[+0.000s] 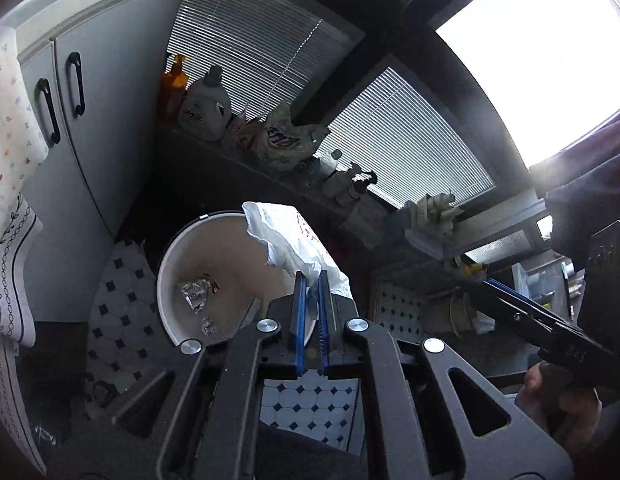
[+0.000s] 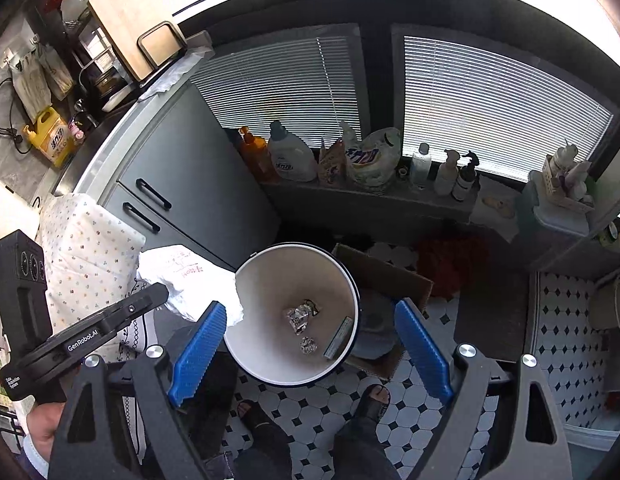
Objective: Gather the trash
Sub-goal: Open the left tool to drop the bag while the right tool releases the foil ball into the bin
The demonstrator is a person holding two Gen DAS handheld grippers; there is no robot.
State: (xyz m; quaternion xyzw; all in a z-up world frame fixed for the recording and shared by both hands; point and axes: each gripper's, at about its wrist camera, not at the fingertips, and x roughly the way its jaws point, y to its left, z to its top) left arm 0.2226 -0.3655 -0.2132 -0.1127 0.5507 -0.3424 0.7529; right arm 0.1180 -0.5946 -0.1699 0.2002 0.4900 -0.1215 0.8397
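home kitchen – cupboards (image 2: 198, 184) | cutting board (image 2: 134, 20) | detergent bottles (image 2: 290, 156) – tiled floor (image 2: 569, 320)

left gripper (image 1: 311, 280): black frame, blue ribbed pads, silver screws | right gripper (image 2: 310, 344): same, "GenRobot.AI" marking

two grippers are showing: the left gripper (image 1: 311, 280) and the right gripper (image 2: 310, 344). one white bin (image 2: 351, 280) is standing on the floor, holding two foil wads (image 2: 302, 314) and one flat strip (image 2: 338, 338). one crumpled white paper (image 2: 190, 284) is hanging at the bin's rim. two cabinet handles (image 2: 153, 194) are showing.
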